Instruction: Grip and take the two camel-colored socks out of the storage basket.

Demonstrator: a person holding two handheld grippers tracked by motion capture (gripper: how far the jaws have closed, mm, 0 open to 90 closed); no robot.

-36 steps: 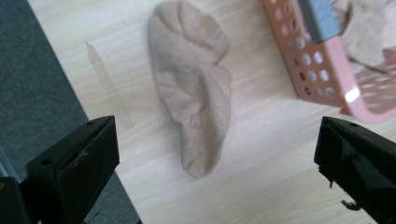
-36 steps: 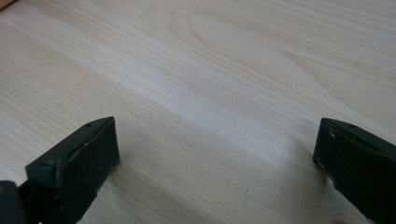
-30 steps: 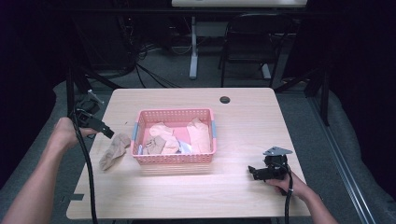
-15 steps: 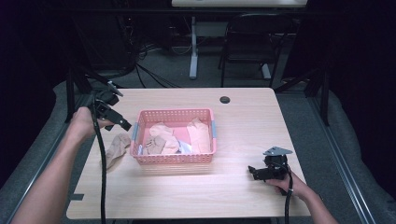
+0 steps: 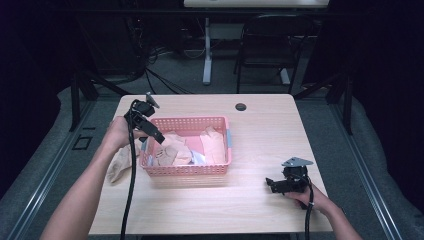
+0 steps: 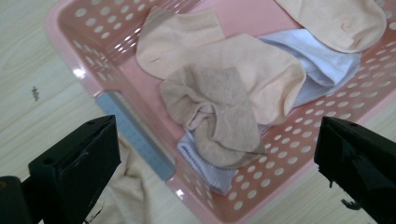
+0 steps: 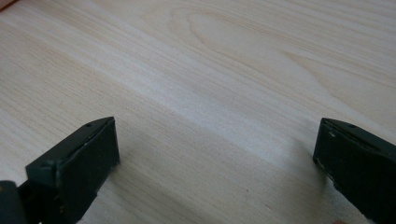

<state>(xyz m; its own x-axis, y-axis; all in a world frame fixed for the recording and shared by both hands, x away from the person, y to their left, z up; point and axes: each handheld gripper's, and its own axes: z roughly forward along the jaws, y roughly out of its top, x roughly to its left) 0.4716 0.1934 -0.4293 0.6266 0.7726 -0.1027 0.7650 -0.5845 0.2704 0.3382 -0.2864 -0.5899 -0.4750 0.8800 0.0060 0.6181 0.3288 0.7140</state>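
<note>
A pink perforated basket [image 5: 220, 122] sits mid-table and holds several socks: a crumpled tan sock [image 6: 219, 112], a peach sock [image 6: 187, 39], another peach one [image 5: 214, 142] and a white sock [image 6: 322, 65]. My left gripper [image 5: 156, 136] hovers open above the basket's left end, jaws wide apart over the tan sock. One more beige sock [image 5: 119, 165] lies on the table left of the basket. My right gripper [image 5: 272, 185] rests open near the table's front right, over bare wood [image 7: 210, 93].
A small black round cap [image 5: 241, 106] sits at the table's far edge. A black chair [image 5: 265, 45] and desk legs stand behind the table. Bare wood stretches right of the basket [image 5: 280, 135].
My left gripper has moved right and forward from beside the table's left edge to above the basket's left end. The beige sock stays on the table. The right gripper has not moved.
</note>
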